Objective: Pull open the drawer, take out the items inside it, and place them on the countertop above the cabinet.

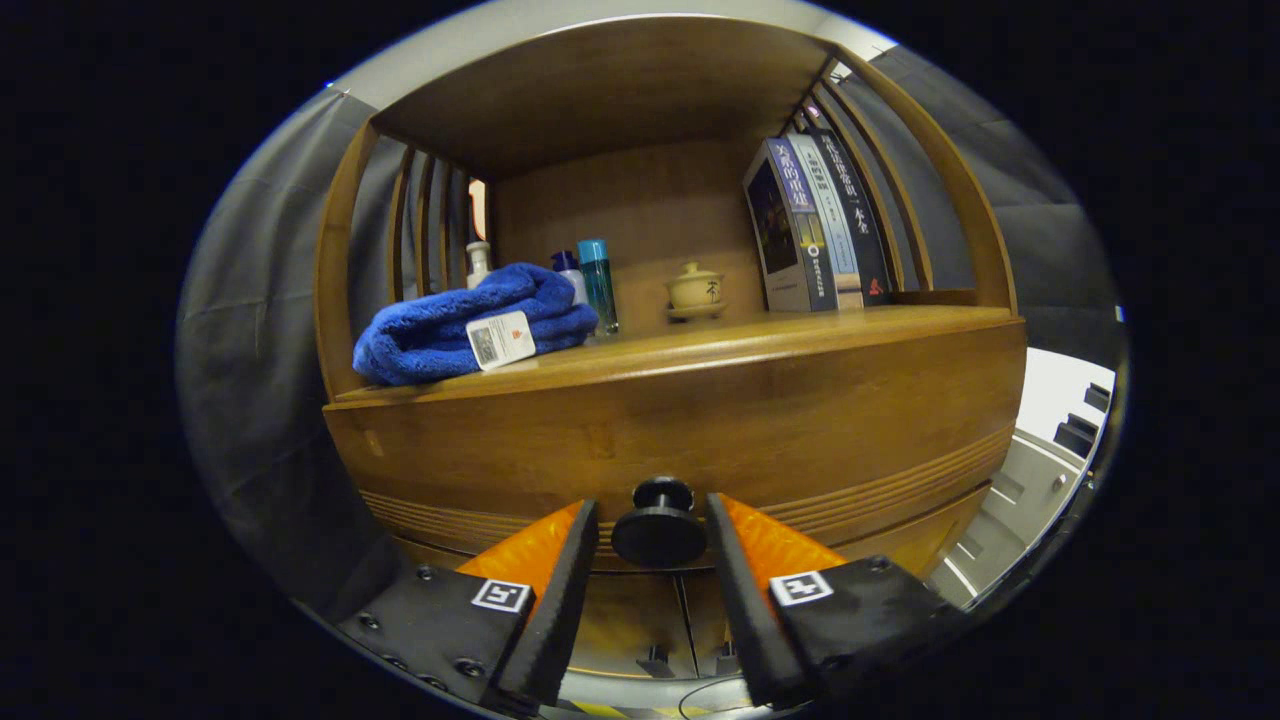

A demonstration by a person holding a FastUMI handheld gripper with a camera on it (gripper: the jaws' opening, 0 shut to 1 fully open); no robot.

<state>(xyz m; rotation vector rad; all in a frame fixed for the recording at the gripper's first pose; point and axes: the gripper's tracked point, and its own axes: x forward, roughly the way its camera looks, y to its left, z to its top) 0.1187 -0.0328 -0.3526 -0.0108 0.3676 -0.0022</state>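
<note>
1. Grey booth cloth hangs behind a wooden cabinet (700,410) with an open shelf on top, and the drawer front (780,420) sits closed right ahead of the gripper.
2. Going left to right along the countertop (700,345): a folded blue towel (460,330) with a white tag, a pale bottle (478,262) behind it, a couple of bluish bottles (598,280) just beside the towel, a small lidded tea cup (695,290) on a saucer, then a few books (815,225) leaning against the slats on the far side.
3. Gripper (655,520) is spread apart — its two fingers sit either side of the black drawer knob (660,525), with a visible gap on each side, so nothing is clamped yet. The knob sits right between the fingertips.
4. Step-wise I'd say we're at the very start: lined up on the knob, drawer not pulled, and whatever's inside is hidden behind the front panel.
5. Next move, my guess: squeeze the fingers onto the knob's stem or cap, then pull straight back — keep it level so the fingers don't slip off that round cap.
6. Free counter space looks best in the middle, between the bottles and the tea cup, or along the front edge.
</note>
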